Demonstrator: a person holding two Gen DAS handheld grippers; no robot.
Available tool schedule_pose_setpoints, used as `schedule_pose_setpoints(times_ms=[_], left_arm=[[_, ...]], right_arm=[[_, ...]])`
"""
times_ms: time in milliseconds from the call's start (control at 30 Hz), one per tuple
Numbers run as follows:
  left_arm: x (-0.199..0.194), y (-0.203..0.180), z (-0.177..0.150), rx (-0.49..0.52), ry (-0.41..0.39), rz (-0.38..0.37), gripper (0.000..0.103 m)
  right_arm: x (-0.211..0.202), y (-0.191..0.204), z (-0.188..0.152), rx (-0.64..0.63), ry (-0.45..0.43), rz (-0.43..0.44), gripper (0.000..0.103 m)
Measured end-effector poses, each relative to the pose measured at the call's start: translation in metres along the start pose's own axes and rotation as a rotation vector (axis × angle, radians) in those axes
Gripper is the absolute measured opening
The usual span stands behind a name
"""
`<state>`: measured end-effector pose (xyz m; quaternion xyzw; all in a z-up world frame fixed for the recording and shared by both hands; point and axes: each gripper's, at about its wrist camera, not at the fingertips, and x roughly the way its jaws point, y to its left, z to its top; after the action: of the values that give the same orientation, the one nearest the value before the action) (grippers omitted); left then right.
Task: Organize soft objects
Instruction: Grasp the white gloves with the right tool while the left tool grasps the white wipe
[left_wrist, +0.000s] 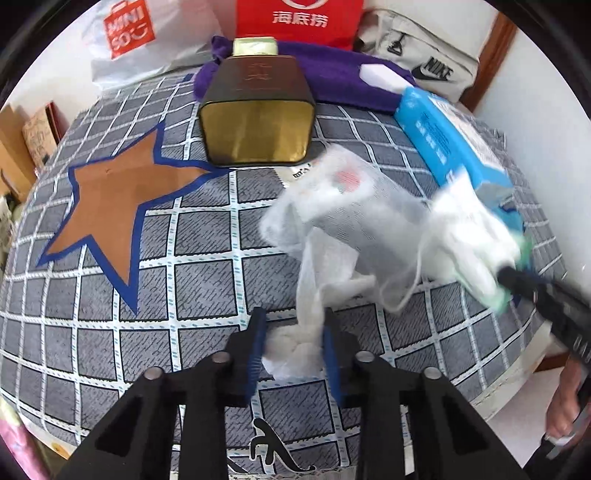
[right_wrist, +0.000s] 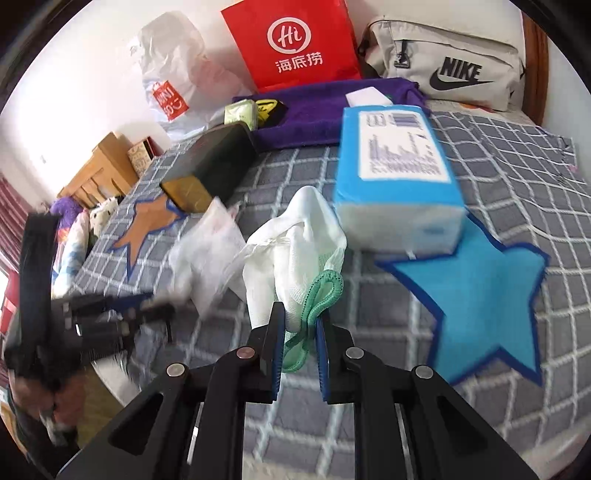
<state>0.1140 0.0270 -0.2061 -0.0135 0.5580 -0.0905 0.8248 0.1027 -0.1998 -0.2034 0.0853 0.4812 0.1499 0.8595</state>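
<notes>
White glove (right_wrist: 295, 240) pinched by right hand-held gripper (right_wrist: 299, 347)

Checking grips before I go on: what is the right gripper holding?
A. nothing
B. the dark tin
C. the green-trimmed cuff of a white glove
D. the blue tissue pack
C: in the right wrist view the right gripper has its jaws closed on the green-edged cuff of the white glove, while the blue tissue pack lies apart on the bedspread.
</notes>
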Motion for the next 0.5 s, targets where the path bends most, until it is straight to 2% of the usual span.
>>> schedule_pose_setpoints(times_ms=[167, 267, 333, 400, 467, 500], left_arm=[[-0.005, 0.011, -0.002, -0.038, -0.012, 0.031, 0.025], [-0.008, 0.020, -0.003, -0.068, -0.013, 0.043, 0.025], [-0.007, 0.025, -0.002, -0.082, -0.012, 0.041, 0.025], [-0.007, 0.029, -0.003, -0.097, -0.008, 0.035, 0.025], [-0.007, 0.032, -0.001, -0.113, -0.008, 0.024, 0.025], [-0.007, 0.033, 0.000, -0.118, -0.009, 0.022, 0.025]], right_arm=[[-0.017, -0.024, -0.024, 0.026, 0.036, -0.058, 0.016], [-0.023, -0.038, -0.037, 0.024, 0.067, -0.107, 0.022], [-0.030, -0.046, -0.043, 0.027, 0.062, -0.098, 0.033], [-0.035, -0.048, -0.043, 0.018, 0.045, -0.102, 0.067], [-0.040, -0.046, -0.041, -0.007, 0.008, -0.136, 0.079], [-0.041, -0.043, -0.038, -0.024, -0.016, -0.148, 0.079]])
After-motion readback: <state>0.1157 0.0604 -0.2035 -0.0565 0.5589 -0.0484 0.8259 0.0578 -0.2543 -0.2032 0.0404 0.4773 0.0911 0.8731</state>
